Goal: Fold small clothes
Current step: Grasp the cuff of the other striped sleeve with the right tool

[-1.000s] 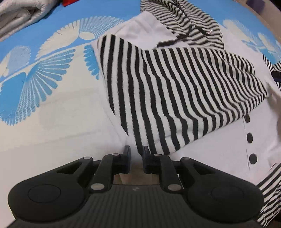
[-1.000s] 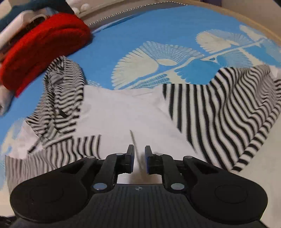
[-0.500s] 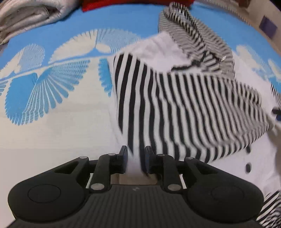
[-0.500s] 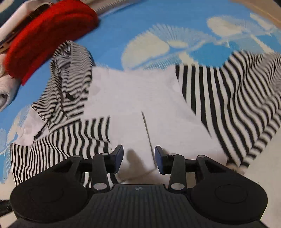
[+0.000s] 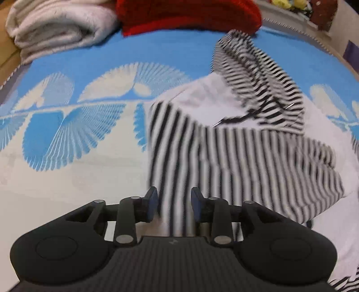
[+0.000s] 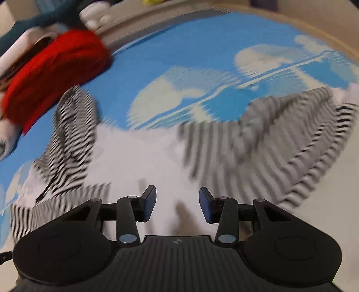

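A small white hooded top with black-and-white striped sleeves and hood lies on the blue and white bedspread. In the left wrist view a striped sleeve (image 5: 224,161) is folded across the white body (image 5: 208,101), with the striped hood (image 5: 258,74) beyond it. My left gripper (image 5: 174,203) is open over the sleeve's near edge, holding nothing. In the right wrist view my right gripper (image 6: 177,205) is open above the white body (image 6: 139,157); the striped sleeve (image 6: 258,139) lies to the right and the hood (image 6: 71,132) to the left. This view is blurred.
A folded red garment (image 5: 188,15) and a folded pale blanket (image 5: 58,29) lie at the back of the bed. The red garment also shows in the right wrist view (image 6: 56,74). The bedspread (image 5: 67,125) stretches bare to the left of the top.
Both grippers have opened and let go of the top. The left one has drawn back over the sleeve's edge; the right one is moving, blurring its view.
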The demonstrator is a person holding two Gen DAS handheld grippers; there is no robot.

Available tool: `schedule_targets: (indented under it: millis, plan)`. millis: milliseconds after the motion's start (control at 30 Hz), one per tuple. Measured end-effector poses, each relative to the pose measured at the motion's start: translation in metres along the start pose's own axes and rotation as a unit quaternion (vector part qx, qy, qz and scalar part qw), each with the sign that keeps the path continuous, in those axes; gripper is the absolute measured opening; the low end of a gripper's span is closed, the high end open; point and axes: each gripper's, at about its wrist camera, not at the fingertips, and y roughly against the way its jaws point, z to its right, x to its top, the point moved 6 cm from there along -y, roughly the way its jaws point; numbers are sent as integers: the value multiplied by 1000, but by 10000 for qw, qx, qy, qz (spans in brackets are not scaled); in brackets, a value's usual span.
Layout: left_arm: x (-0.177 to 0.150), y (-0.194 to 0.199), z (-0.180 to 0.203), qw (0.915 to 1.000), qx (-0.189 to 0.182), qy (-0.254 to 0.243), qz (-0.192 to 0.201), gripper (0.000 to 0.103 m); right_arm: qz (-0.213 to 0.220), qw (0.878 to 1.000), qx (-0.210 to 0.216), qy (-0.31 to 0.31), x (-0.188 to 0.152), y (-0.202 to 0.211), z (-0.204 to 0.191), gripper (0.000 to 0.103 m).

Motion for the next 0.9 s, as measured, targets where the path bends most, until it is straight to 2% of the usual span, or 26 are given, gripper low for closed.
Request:
schedule_targets:
  millis: [100, 200, 233, 267, 300, 333, 433, 533, 600, 667, 833, 900]
  plan:
    - [5, 10, 22, 9995, -139, -136, 240, 46, 186, 9997, -134, -86, 8, 8, 34, 44]
    - [4, 11, 39, 9990, -208, -285, 286, 47, 489, 9976, -407, -275, 22, 19, 81, 44]
    - [3, 10, 42, 9989, -213, -312, 265, 47, 599, 9961, -506, -412, 27, 23, 98, 37]
    - [2, 8, 45, 9989, -226, -338, 246, 47, 695, 9939, -595, -612, 31, 27, 117, 18]
    - [1, 8, 47, 9988, -238, -349, 238, 47, 764, 9914, -660, -837, 33, 29, 135, 7]
    - [0, 7, 49, 9988, -248, -348, 232, 47, 845, 9873, -743, -1119, 37, 30, 154, 1]
    - [-1, 4, 49, 9990, -278, -299, 190, 47, 1039, 9724, -969, -1853, 44, 29, 201, 1]
    - [-3, 1, 48, 9991, -301, -266, 138, 47, 1205, 9595, -935, -2368, 50, 24, 234, 6]
    - [-3, -1, 49, 9991, -292, -275, 125, 47, 1191, 9560, -843, -2547, 51, 15, 246, 16]
    - [-3, -2, 50, 9991, -286, -282, 111, 47, 1193, 9544, -757, -2630, 51, 8, 250, 42]
    - [-3, -3, 50, 9991, -302, -291, 83, 48, 995, 9593, -705, -2547, 52, -10, 249, 44]
    - [-3, -3, 49, 9991, -312, -290, 87, 48, 954, 9605, -778, -2496, 50, -11, 249, 40]
